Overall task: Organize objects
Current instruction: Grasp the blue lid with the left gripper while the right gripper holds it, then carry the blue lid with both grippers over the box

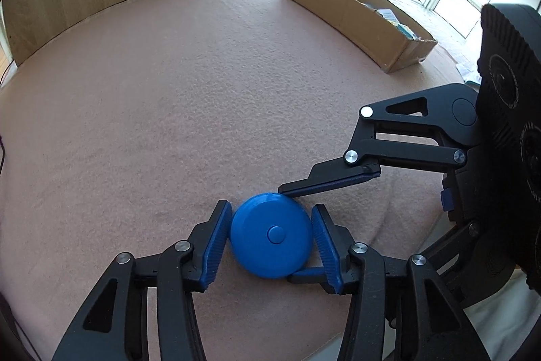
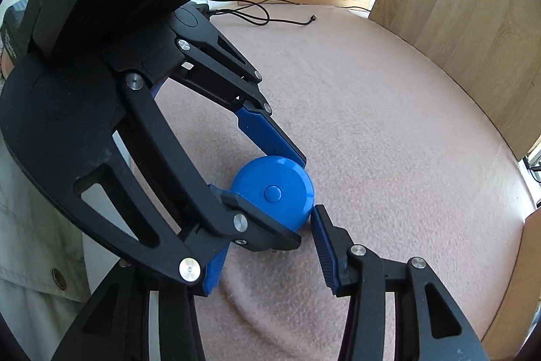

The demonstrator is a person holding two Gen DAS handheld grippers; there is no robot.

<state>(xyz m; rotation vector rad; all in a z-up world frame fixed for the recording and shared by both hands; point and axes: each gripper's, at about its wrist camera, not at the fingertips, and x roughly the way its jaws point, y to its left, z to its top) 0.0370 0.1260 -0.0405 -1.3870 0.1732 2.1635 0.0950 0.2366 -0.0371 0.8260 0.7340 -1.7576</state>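
Gripping item one: blue round case, a flat disc with a centre button, lying flat on the pink felt desk, well short of the cardboard box at the far edge. My left claw has both blue pads against the disc's opposite rims. My right claw brackets the same disc crosswise, one finger touching the rim; I cannot tell whether it presses. Handling note: I would keep the left squeeze centred across the widest part, since the smooth rim may slip, and ease one claw clear before lifting toward the box.
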